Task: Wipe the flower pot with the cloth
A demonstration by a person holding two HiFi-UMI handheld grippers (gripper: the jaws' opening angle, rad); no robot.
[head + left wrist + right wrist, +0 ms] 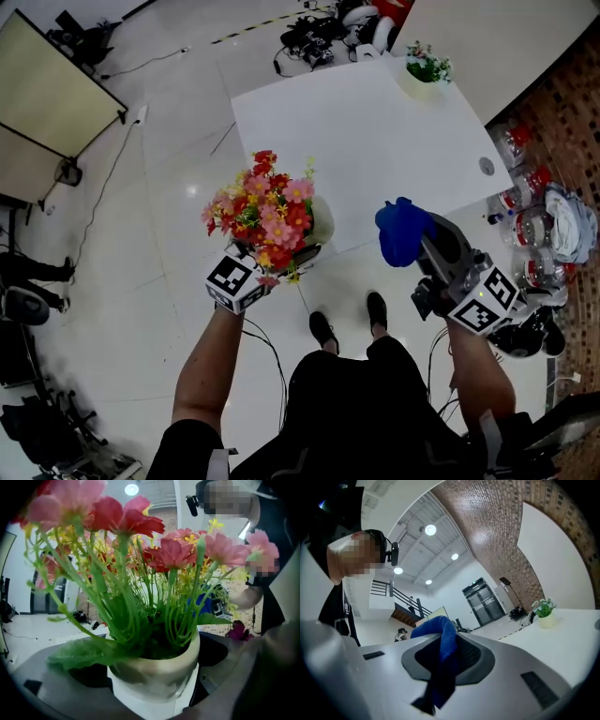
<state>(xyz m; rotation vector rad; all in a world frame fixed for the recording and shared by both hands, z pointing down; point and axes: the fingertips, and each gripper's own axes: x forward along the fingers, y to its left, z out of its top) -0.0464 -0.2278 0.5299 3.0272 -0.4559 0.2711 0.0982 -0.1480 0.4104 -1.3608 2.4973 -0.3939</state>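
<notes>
Left tongs (pixel 305 246) clamp the pot (pixel 322 223) of flowers (pixel 267 211), seemingly tipped leftward; right tongs (pixel 445 653) pinch the cloth (pixel 440 630) beside it.

No legible text, labels, nos. or signs anywhere.

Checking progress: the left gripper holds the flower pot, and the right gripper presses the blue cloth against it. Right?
Not quite: the left gripper holds the flower pot, but the head view shows the right gripper holding the blue cloth apart from it.
</notes>
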